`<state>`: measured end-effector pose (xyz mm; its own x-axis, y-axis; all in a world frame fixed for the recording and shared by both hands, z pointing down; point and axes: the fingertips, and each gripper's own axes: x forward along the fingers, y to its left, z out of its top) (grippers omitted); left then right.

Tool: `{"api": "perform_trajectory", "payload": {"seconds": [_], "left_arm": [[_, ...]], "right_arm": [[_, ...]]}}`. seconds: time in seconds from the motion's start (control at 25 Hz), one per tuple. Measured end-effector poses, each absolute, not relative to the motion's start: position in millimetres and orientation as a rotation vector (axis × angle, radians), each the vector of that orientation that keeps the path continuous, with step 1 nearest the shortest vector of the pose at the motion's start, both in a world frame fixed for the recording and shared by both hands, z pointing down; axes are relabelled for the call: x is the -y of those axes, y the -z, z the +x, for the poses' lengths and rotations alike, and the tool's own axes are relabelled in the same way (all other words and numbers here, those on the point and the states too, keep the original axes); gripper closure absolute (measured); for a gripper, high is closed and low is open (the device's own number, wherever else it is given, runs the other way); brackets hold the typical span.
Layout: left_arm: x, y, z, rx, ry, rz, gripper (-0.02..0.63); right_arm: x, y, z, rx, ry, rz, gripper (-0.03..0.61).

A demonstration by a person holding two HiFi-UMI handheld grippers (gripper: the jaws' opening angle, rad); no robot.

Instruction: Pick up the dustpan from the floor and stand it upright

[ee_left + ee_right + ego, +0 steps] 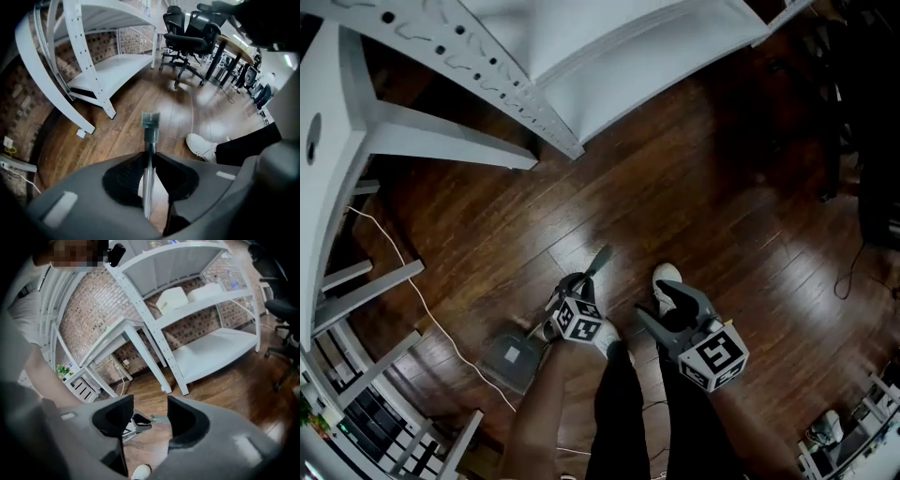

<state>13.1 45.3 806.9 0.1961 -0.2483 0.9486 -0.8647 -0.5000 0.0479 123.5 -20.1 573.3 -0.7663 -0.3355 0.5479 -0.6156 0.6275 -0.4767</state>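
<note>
The dustpan lies at my feet, its grey pan (514, 359) low on the wooden floor and its slim handle (598, 262) slanting up and away. My left gripper (574, 292) is shut on that handle. In the left gripper view the metal handle (150, 136) runs straight up between the pads, with the left gripper (149, 157) pinching it. My right gripper (654, 302) hovers to the right of it over a white shoe (667, 275). Its jaws stand apart with nothing between them. Through the gap of the right gripper (147, 404) the pan (128, 431) shows small.
A white metal shelving rack (581, 56) spans the far side, with more white frames (337, 187) at the left. A white cable (412, 281) trails across the dark wood floor. Black office chairs (187, 33) stand further off. The person's dark-trousered legs (623, 412) are below the grippers.
</note>
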Motion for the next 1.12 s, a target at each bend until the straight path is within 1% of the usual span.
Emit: {"api": "perform_trajectory", "payload": {"seconds": [0.16, 0.36, 0.48, 0.64, 0.76, 0.88, 1.12], "left_arm": [[-30.9, -712.1, -11.5, 1.254, -1.155, 1.888, 0.520], [-31.7, -604.8, -80.8, 1.584, -0.927, 1.817, 0.520], [-52.0, -560.8, -119.1, 1.763, -0.788, 1.734, 0.520], [-91.0, -529.6, -163.9, 1.991, -0.644, 1.627, 0.522], [-136.0, -510.2, -191.1, 2.143, -0.560, 1.550, 0.522], [-179.1, -494.0, -206.0, 2.256, -0.506, 1.466, 0.522], [-261.3, -478.8, -221.4, 2.415, -0.489, 1.293, 0.522]], "right_arm": [[35.9, -495.5, 87.8, 2.552, -0.762, 0.582, 0.362], [31.4, -423.8, 30.7, 2.608, -0.650, 0.470, 0.362], [18.2, -390.6, -9.3, 2.652, -0.580, 0.373, 0.362], [-12.3, -385.9, -61.7, 2.651, -0.532, 0.218, 0.362], [-50.3, -395.6, -85.7, 2.618, -0.523, 0.161, 0.362], [-93.5, -404.4, -101.3, 2.580, -0.522, 0.084, 0.362], [-178.5, -409.1, -134.3, 2.560, -0.414, -0.181, 0.362]]}}
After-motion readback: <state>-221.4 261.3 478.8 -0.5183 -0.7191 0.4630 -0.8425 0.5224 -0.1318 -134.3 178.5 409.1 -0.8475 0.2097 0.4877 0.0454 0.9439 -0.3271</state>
